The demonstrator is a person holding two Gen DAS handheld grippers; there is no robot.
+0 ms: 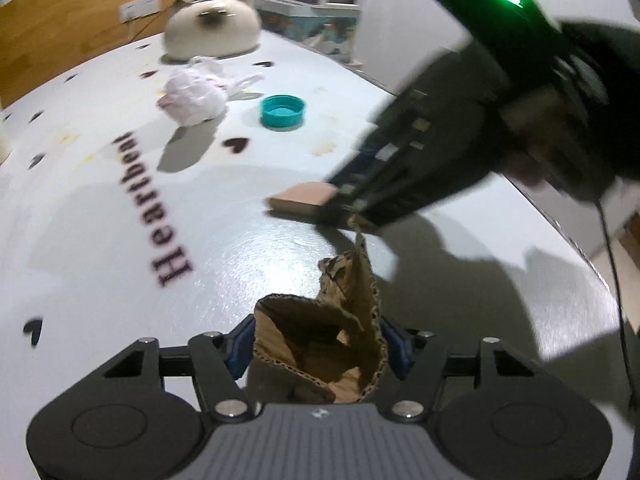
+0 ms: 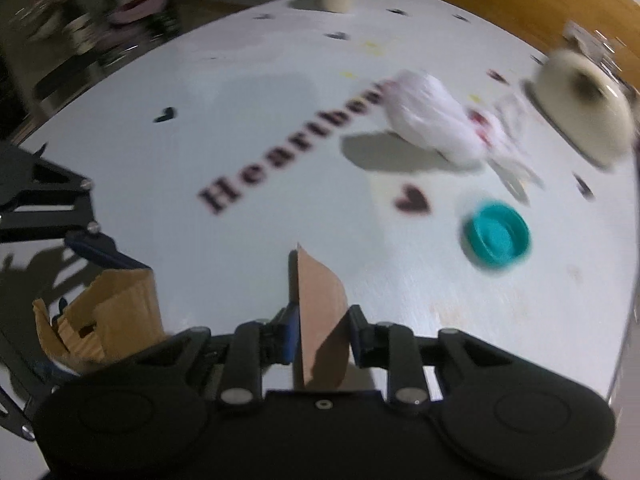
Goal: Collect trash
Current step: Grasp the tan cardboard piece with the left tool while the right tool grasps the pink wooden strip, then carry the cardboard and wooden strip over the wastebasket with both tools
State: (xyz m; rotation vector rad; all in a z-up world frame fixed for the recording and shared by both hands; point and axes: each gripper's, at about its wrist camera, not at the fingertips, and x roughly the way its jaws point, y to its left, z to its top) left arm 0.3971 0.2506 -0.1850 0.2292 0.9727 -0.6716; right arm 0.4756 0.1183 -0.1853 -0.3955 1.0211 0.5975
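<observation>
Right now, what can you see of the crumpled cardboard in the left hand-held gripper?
The cardboard is a brown corrugated piece, bent into a rough open pouch, with torn, ragged edges and fluting showing along its rim. It stands up between the blue pads of the left hand-held gripper, which press on it from both sides. One narrow torn strip points up and away toward the tip of the right hand-held gripper; whether they touch is unclear. It sits over the white table.
</observation>
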